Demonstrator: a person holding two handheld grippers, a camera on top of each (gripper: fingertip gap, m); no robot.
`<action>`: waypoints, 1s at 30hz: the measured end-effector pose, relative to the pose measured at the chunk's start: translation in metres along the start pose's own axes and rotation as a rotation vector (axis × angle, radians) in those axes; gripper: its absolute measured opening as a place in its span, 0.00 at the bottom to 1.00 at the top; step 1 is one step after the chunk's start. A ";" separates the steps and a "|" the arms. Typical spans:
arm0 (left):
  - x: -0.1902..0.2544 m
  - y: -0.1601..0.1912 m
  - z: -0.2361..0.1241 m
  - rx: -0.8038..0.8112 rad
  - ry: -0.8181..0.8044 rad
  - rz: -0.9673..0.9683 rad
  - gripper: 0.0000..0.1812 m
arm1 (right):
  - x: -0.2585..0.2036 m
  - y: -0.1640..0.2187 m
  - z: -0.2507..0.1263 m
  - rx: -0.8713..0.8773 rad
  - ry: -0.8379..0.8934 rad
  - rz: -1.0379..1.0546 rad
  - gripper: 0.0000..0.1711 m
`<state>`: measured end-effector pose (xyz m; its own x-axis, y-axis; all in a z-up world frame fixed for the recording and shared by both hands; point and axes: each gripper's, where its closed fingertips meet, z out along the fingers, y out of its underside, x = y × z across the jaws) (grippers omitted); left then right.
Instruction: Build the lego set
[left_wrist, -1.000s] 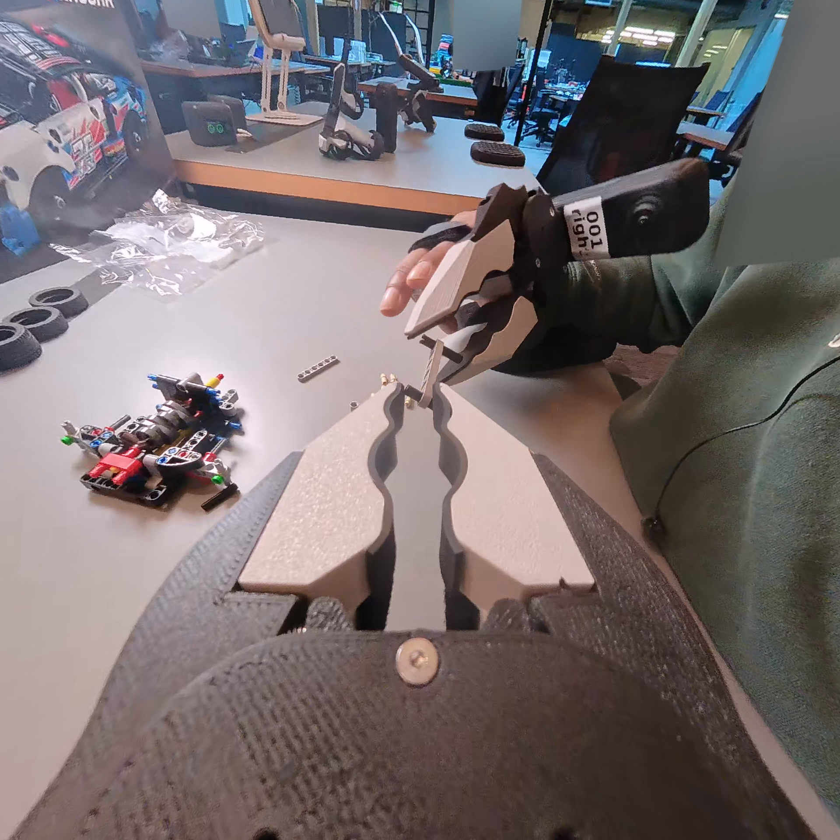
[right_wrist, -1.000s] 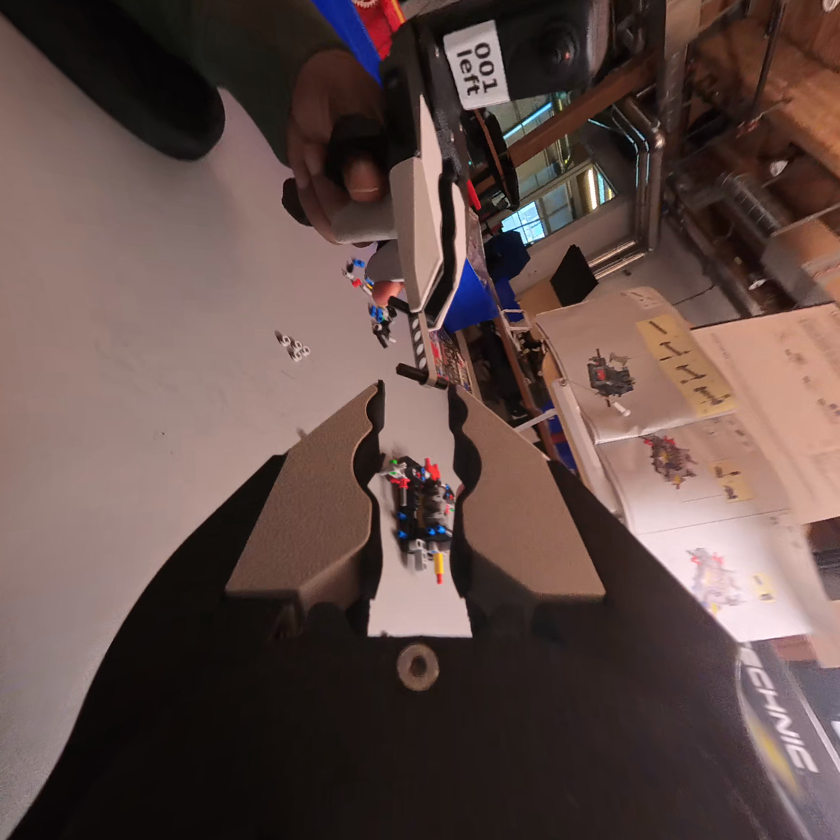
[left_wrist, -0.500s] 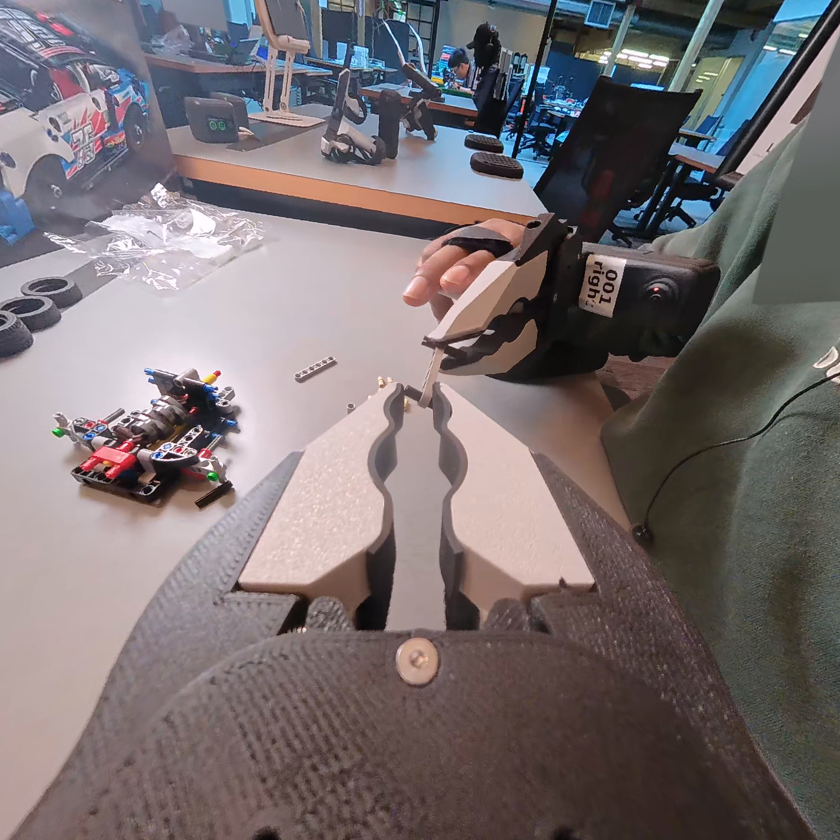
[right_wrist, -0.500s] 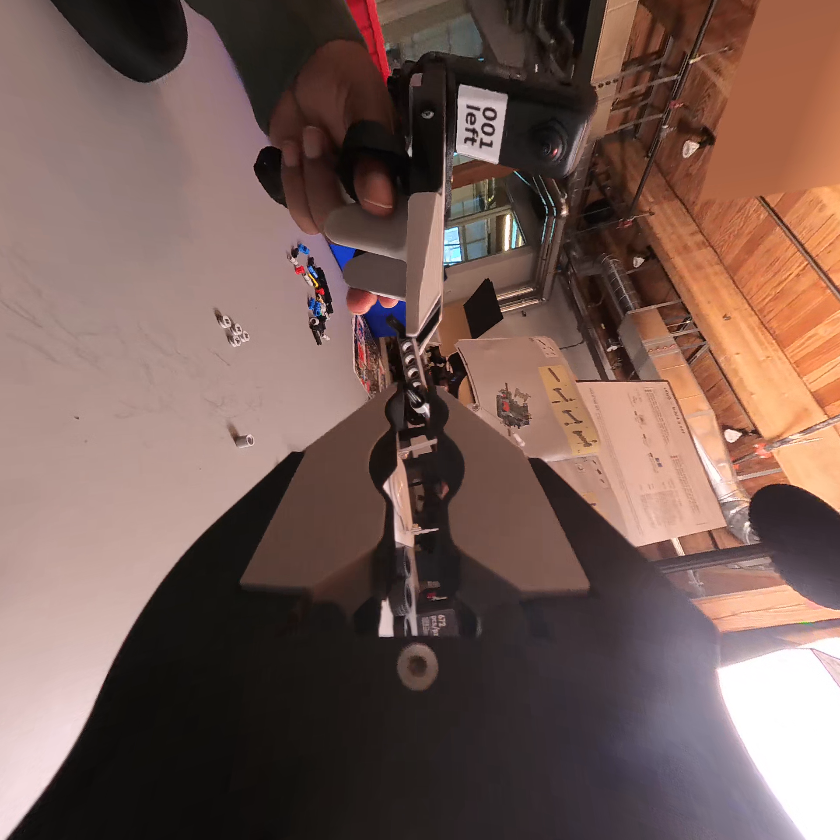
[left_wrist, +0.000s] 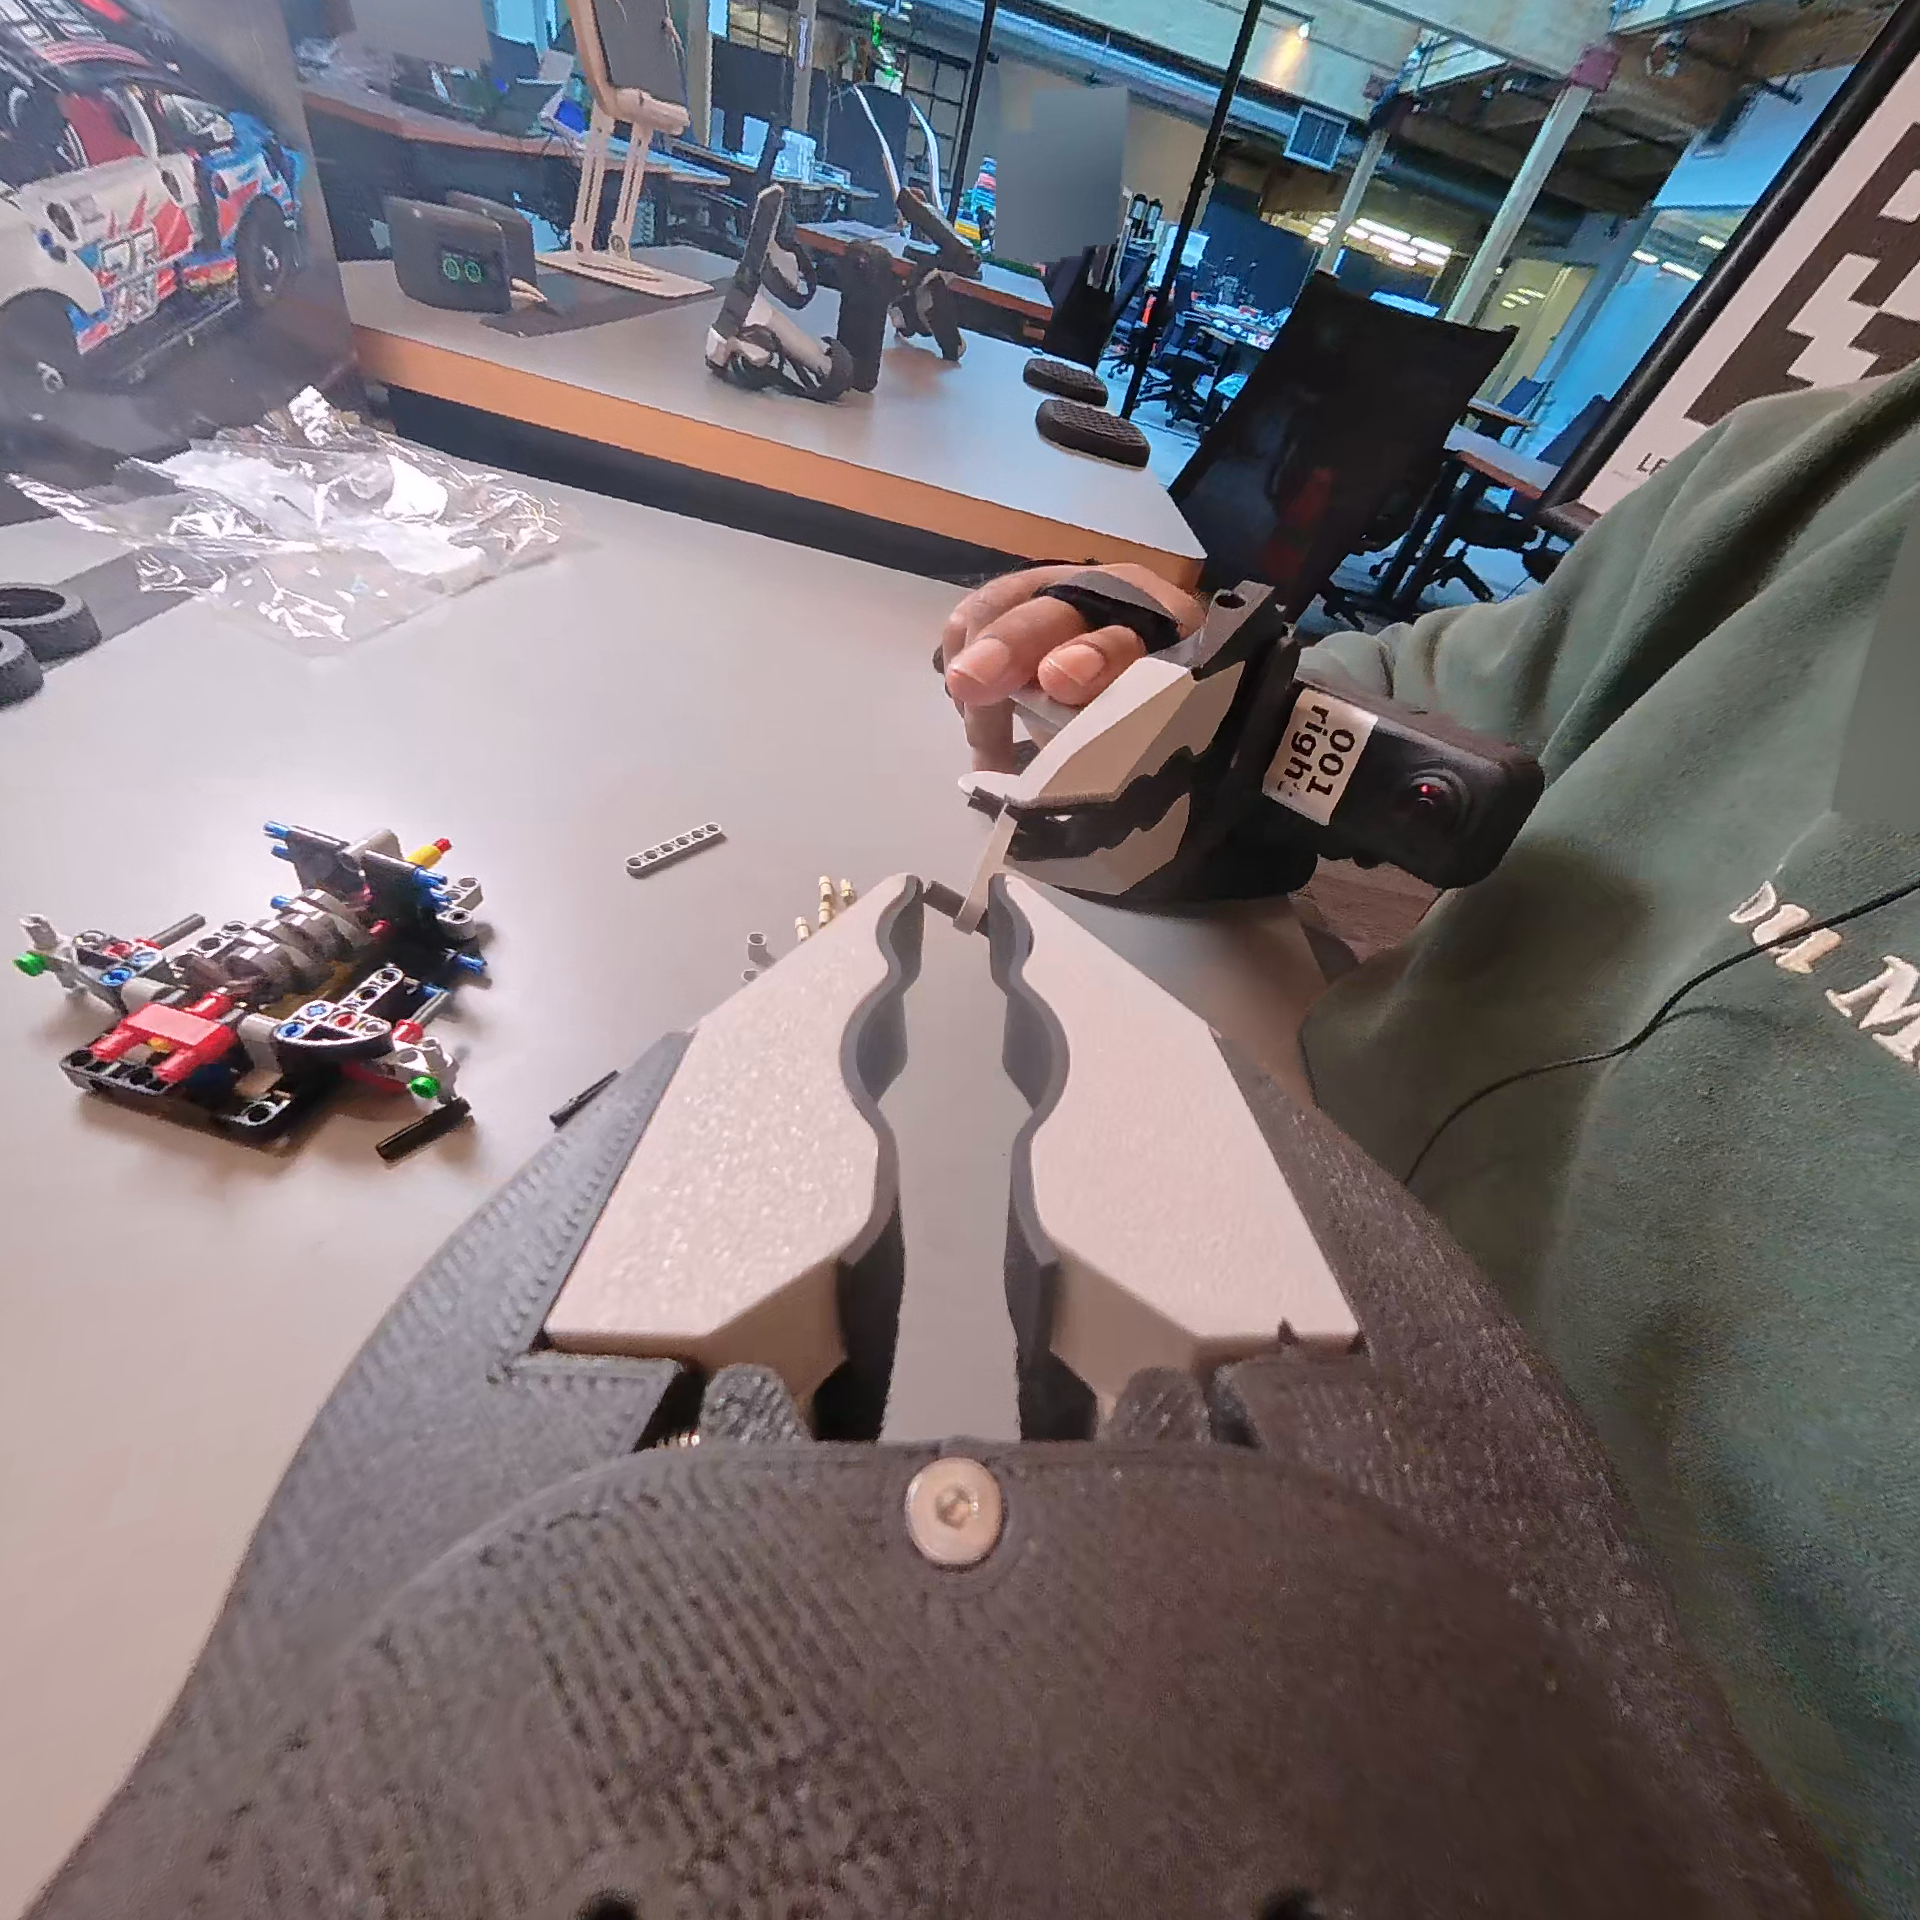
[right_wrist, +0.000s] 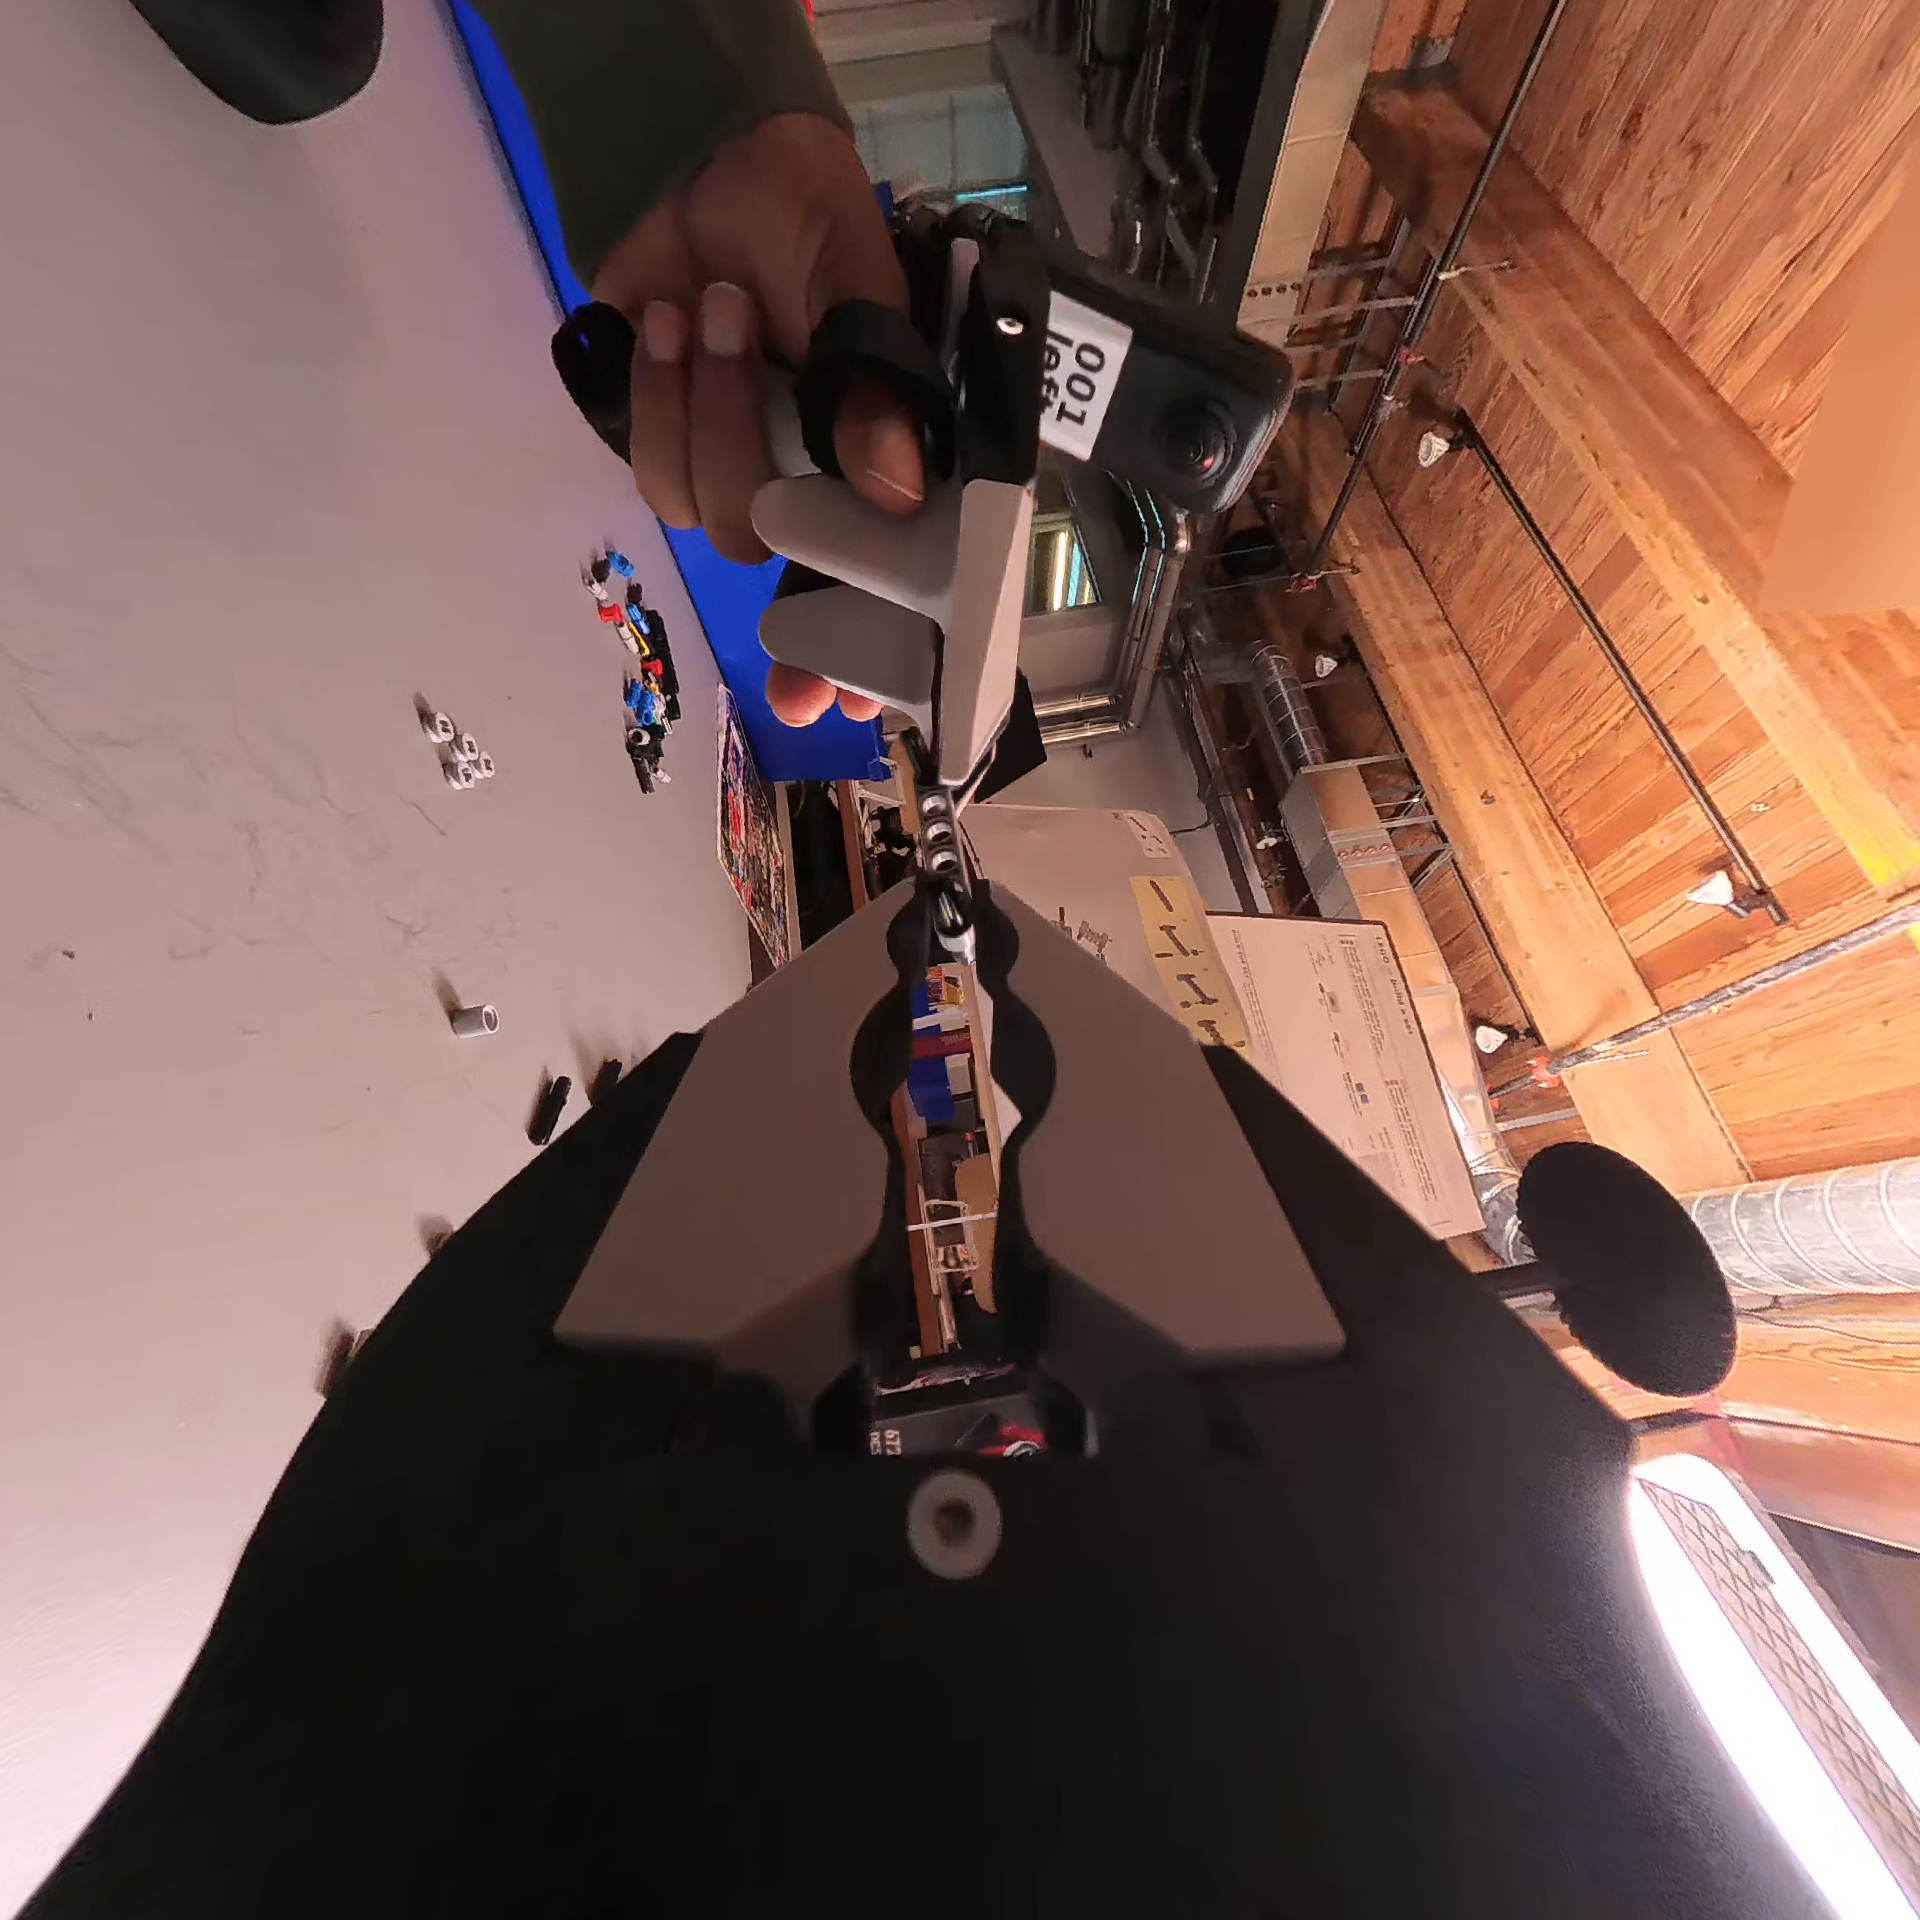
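Note:
A thin grey lego beam (left_wrist: 982, 860) with a black pin (left_wrist: 940, 894) in its lower end is held in the air between both grippers. My left gripper (left_wrist: 954, 894) is shut on its lower end. My right gripper (left_wrist: 994, 808) comes in from the right and is shut on its upper end. In the right wrist view the beam (right_wrist: 938, 831) runs from my right gripper (right_wrist: 948, 906) up to the left gripper (right_wrist: 953, 774). The part-built lego chassis (left_wrist: 260, 997) lies on the table at the left, away from both grippers.
A loose grey beam (left_wrist: 675, 852), tan pins (left_wrist: 826, 899) and a black axle (left_wrist: 421, 1127) lie on the grey table (left_wrist: 623, 675). Plastic bags (left_wrist: 312, 520), tyres (left_wrist: 42, 623) and the set's box (left_wrist: 104, 208) stand far left. Grey bushes (right_wrist: 457, 748), small coloured parts (right_wrist: 634, 665) and the instruction booklet (right_wrist: 1195, 935) show in the right wrist view. From the left gripper's tips to the black axle (left_wrist: 421, 1127) is close to 15 cm.
My right gripper was open a second ago. It has swung over, closed on the free end of the beam that my left gripper holds, and now lies lower and flatter.

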<state>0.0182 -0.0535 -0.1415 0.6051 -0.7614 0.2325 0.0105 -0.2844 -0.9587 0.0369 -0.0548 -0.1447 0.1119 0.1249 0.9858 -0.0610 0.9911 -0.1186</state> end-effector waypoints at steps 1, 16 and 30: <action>0.000 0.000 0.000 0.000 0.004 -0.009 0.06 | 0.000 0.000 0.000 0.000 0.001 -0.008 0.02; 0.006 -0.007 -0.003 0.045 0.024 0.037 0.07 | 0.003 -0.004 0.000 0.023 0.015 0.003 0.02; 0.024 -0.004 -0.021 -0.075 -0.167 0.806 0.12 | 0.002 -0.005 0.003 0.035 0.015 0.013 0.02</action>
<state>0.0164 -0.0829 -0.1290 0.5151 -0.6534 -0.5548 -0.5269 0.2692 -0.8062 0.0350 -0.0601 -0.1416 0.1252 0.1390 0.9823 -0.0975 0.9871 -0.1272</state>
